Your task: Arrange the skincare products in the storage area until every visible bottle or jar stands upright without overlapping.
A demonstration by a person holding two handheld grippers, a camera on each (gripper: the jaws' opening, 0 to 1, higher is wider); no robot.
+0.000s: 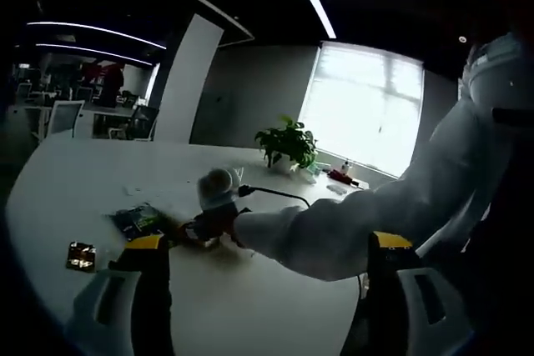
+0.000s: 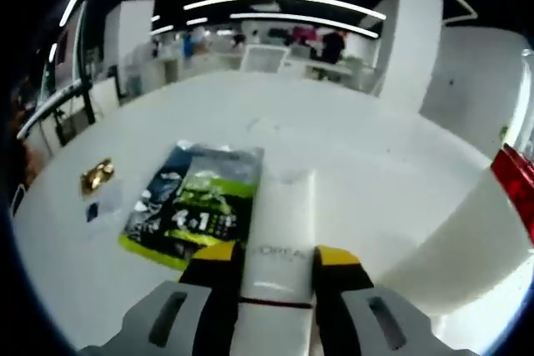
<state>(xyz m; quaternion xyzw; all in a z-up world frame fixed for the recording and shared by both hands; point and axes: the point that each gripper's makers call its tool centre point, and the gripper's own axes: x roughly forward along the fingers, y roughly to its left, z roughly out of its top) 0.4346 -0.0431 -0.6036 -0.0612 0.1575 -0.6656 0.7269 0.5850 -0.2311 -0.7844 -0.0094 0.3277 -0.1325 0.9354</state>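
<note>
My right gripper (image 2: 278,285) has its yellow-tipped jaws pressed against both sides of a white L'Oréal tube (image 2: 279,243), so it has that tube clamped; the tube runs straight out ahead along the jaws. Its left flank lies just beside, perhaps touching, a green-and-dark sachet (image 2: 193,204) that sits flat on the white table (image 2: 334,147). Further left, well apart from the sachet, I see a small gold wrapper (image 2: 97,174) close to the table's curved edge. Ahead of the tube the tabletop runs open to its far edge. To my right a large white curved shape with a red patch crowds in; I cannot tell what it is.

My left gripper (image 1: 267,268) hangs with its jaws wide apart and nothing between them. Between and beyond them a person's white sleeve (image 1: 350,223) reaches in from the right, low over the table, its dark-gloved hand (image 1: 215,221) grasping the other gripper. The sachet (image 1: 138,220) and gold wrapper (image 1: 81,256) lie left of that hand. A potted plant (image 1: 288,143) stands near the far edge by the window, with a few small items beside it.
</note>
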